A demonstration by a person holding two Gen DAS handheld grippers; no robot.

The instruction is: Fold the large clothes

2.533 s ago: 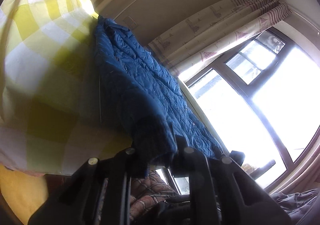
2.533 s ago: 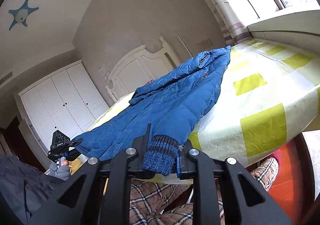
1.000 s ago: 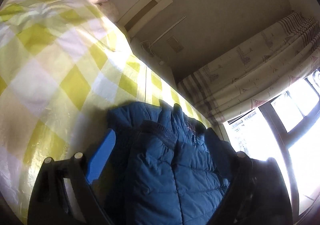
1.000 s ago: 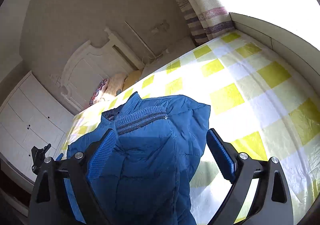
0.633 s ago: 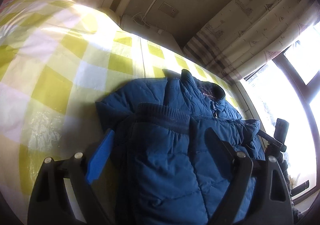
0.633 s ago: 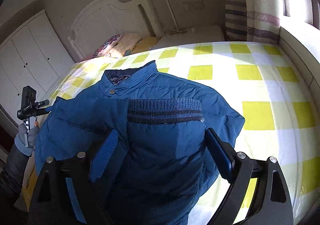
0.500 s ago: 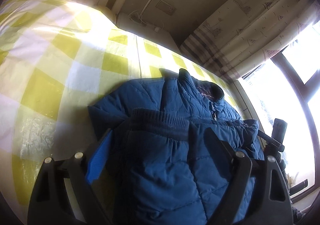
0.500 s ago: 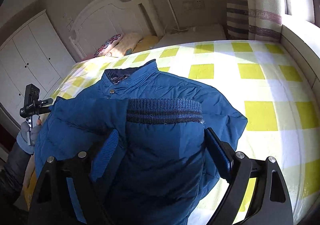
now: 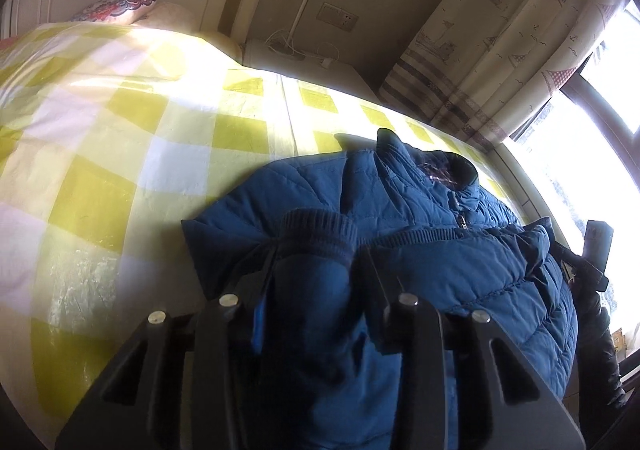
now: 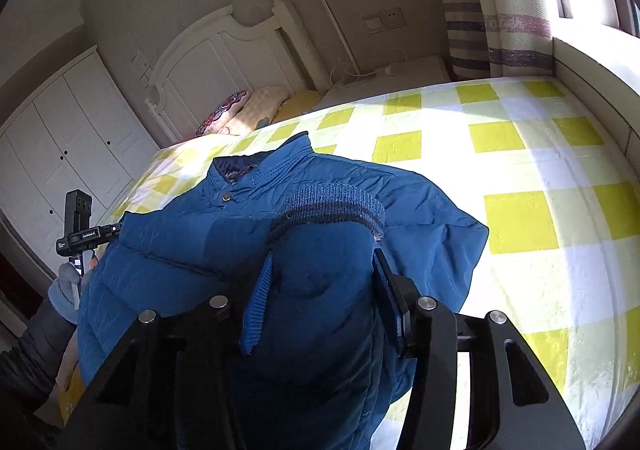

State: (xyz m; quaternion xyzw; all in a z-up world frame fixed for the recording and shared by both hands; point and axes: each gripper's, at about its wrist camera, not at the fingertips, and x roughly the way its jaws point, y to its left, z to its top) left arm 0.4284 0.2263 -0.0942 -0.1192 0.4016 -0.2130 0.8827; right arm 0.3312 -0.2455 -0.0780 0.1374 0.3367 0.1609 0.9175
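A blue quilted jacket [image 9: 420, 250] lies on the yellow-and-white checked bed cover [image 9: 120, 154], collar toward the headboard, both sleeves folded in over its front. My left gripper [image 9: 316, 282] is shut on the left sleeve just below its knit cuff [image 9: 320, 226]. In the right wrist view the jacket [image 10: 192, 242] fills the near bed, and my right gripper [image 10: 324, 290] is shut on the right sleeve below its knit cuff [image 10: 332, 206]. The left gripper also shows at the far left of the right wrist view [image 10: 80, 234].
A white headboard [image 10: 224, 62] and pillows [image 10: 248, 106] are at the far end. A white nightstand [image 10: 384, 82] with cables stands beside the bed. Patterned curtains [image 9: 500, 46] and a bright window [image 9: 592, 154] are on the right. White wardrobes [image 10: 68, 138] stand at the left.
Both grippers let go of the sleeve cuffs over the bed and opened wide. They have now closed in on the folded sleeves again, gripping them just below the cuffs.
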